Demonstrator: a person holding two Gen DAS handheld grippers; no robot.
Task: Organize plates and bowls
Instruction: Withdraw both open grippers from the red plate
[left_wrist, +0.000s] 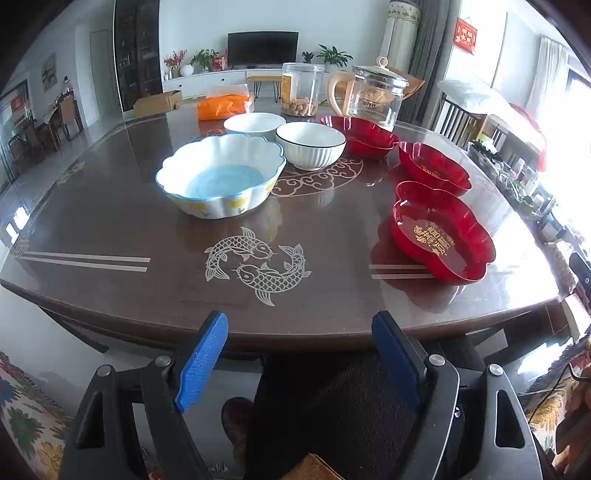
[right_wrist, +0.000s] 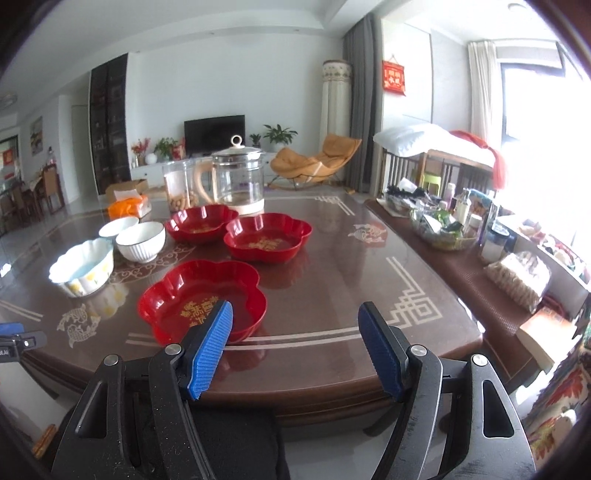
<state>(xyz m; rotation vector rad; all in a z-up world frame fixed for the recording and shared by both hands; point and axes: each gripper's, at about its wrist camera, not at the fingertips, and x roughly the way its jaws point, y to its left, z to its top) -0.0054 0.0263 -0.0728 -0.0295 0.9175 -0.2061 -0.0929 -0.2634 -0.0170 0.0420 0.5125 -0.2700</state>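
Observation:
Three red flower-shaped plates sit on the brown table (left_wrist: 110, 229): a near one (left_wrist: 441, 240) (right_wrist: 201, 299), a middle one (left_wrist: 432, 168) (right_wrist: 267, 236) and a far one (left_wrist: 360, 136) (right_wrist: 201, 221). A scalloped bowl with a blue inside (left_wrist: 221, 175) (right_wrist: 83, 266) stands to their left. Behind it are two white bowls (left_wrist: 310, 144) (left_wrist: 255, 125) (right_wrist: 140, 240). My left gripper (left_wrist: 299, 328) is open and empty, short of the table's near edge. My right gripper (right_wrist: 295, 321) is open and empty too, its left pad (right_wrist: 212, 347) in front of the near red plate.
At the table's far side stand a glass kettle (left_wrist: 376, 94) (right_wrist: 240, 177), a clear jar of snacks (left_wrist: 301, 88) and an orange bag (left_wrist: 223, 105). A side bench on the right (right_wrist: 443, 236) carries bottles and packets. Dark-clothed legs (left_wrist: 332, 406) show below the left gripper.

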